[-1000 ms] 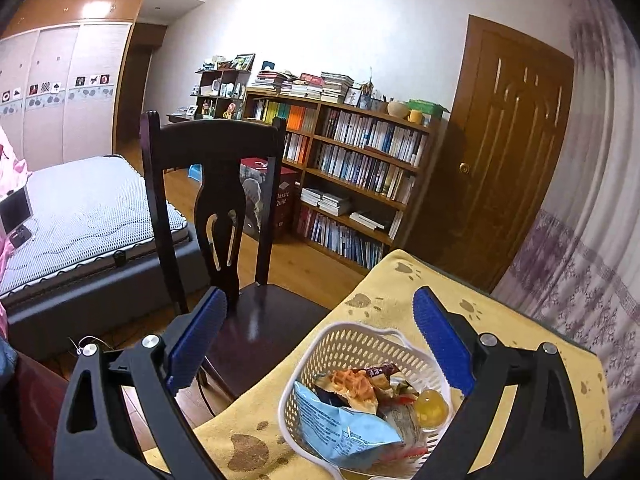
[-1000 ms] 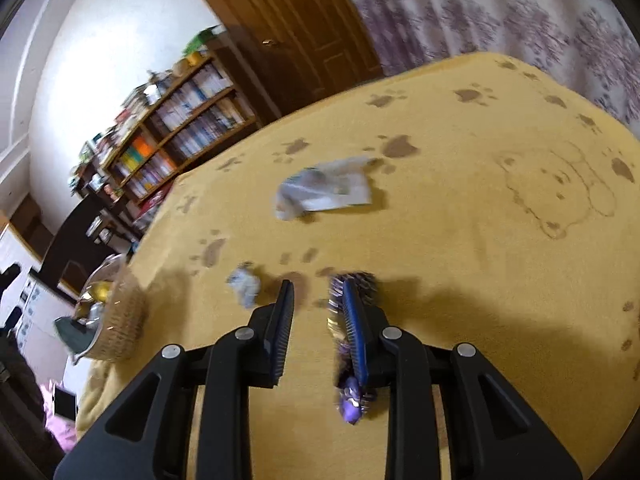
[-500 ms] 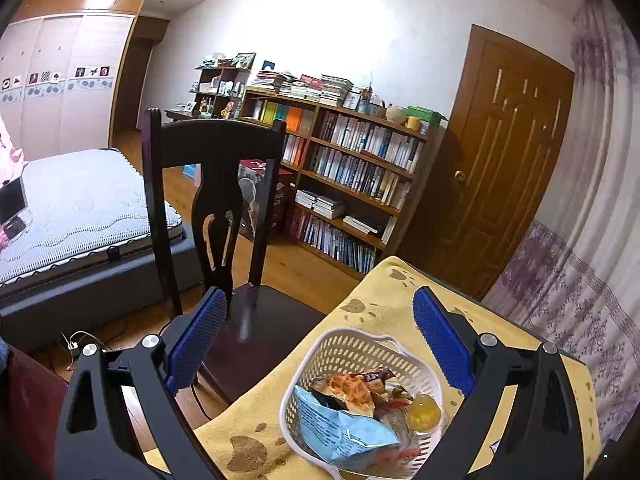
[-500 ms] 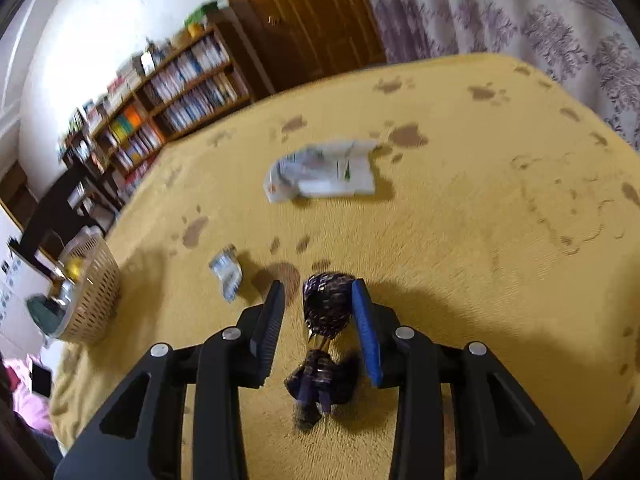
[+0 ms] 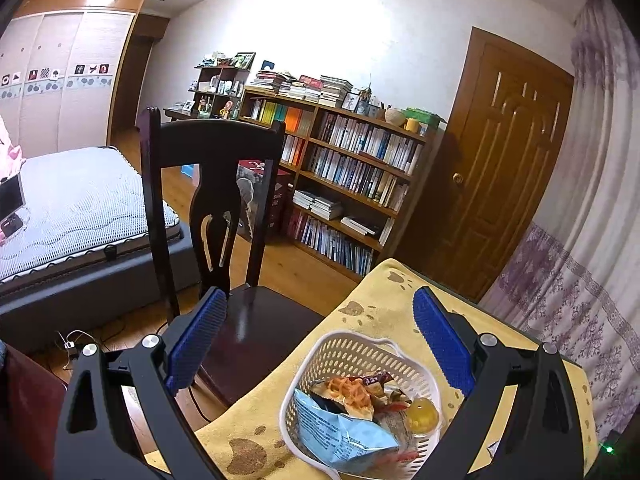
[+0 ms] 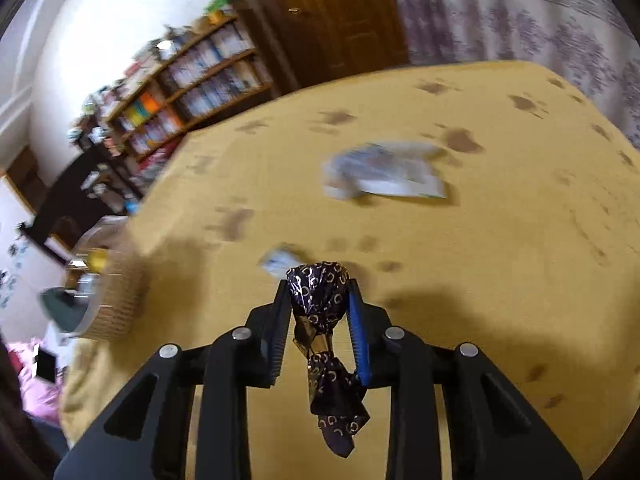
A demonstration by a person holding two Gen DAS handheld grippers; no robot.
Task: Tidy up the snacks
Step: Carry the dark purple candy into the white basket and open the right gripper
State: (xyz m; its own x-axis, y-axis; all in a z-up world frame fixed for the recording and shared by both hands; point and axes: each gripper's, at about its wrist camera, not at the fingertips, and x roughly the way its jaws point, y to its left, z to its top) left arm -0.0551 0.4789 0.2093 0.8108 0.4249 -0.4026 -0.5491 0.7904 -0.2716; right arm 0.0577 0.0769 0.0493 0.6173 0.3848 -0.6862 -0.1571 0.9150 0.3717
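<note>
Left wrist view: left tool (image 5: 316, 328) spread wide, two blue pads well apart, nothing between them, hovering above one white perforated basket (image 5: 352, 354) near the edge of the yellow paw-print cloth (image 5: 376, 300) covering the worktop. Inside the basket, several snacks heaped together: one light blue packet (image 5: 340, 434) in front, one orange-printed packet (image 5: 350, 392) behind it, one round yellow jelly cup (image 5: 422, 416) at the right; more wrappers underneath, too tangled to count. Beyond the worktop edge, one dark wooden chair (image 5: 216, 200), one long bookshelf (image 5: 348, 184), one brown door (image 5: 500, 168), one bed (image 5: 72, 208). Right wrist view: right tool (image 6: 318, 308) pressed in on one dark purple foil-wrapped candy (image 6: 320, 292), round body pinched between the two pads, twisted tail hanging down toward the camera, lifted clear of the cloth. Two snacks lying on the cloth ahead: one small pale wrapper (image 6: 280, 258) just beyond the candy and one larger white packet (image 6: 384, 174) farther off, both blurred. Same basket at far left near the worktop edge, blurred, well apart from the candy.
</note>
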